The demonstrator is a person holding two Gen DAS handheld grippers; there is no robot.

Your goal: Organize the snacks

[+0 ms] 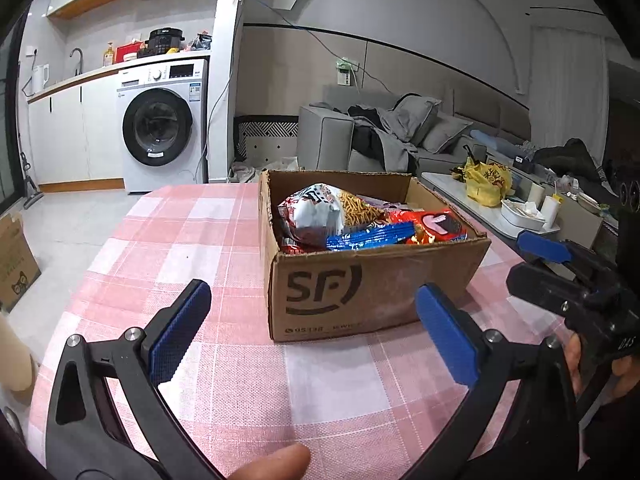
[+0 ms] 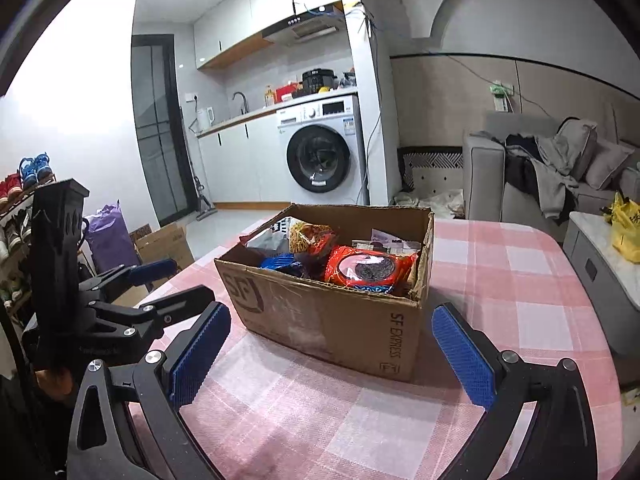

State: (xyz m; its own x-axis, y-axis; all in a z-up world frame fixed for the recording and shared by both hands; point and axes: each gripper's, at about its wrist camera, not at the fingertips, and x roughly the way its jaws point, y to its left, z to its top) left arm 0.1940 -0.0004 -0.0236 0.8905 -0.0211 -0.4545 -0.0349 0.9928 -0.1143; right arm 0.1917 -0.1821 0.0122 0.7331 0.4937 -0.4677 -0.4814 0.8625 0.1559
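Note:
A brown SF cardboard box (image 1: pixel 360 288) stands on the pink checked tablecloth (image 1: pixel 192 248), holding several snack packs: a white and orange noodle-snack bag (image 1: pixel 320 210), a blue pack (image 1: pixel 368 238) and a red cookie pack (image 1: pixel 436 226). The box also shows in the right wrist view (image 2: pixel 320 320), with the red cookie pack (image 2: pixel 368 268) on top. My left gripper (image 1: pixel 316 334) is open and empty, in front of the box. My right gripper (image 2: pixel 332 354) is open and empty, near the box's corner. The right gripper also shows at the right edge of the left wrist view (image 1: pixel 560 264).
A low white table (image 1: pixel 480 204) with a yellow bag (image 1: pixel 488 180) and cups stands to the right. A grey sofa (image 1: pixel 384 136) and a washing machine (image 1: pixel 164 128) are behind. Cardboard boxes (image 2: pixel 160 244) and a shoe rack (image 2: pixel 20 192) stand at the left.

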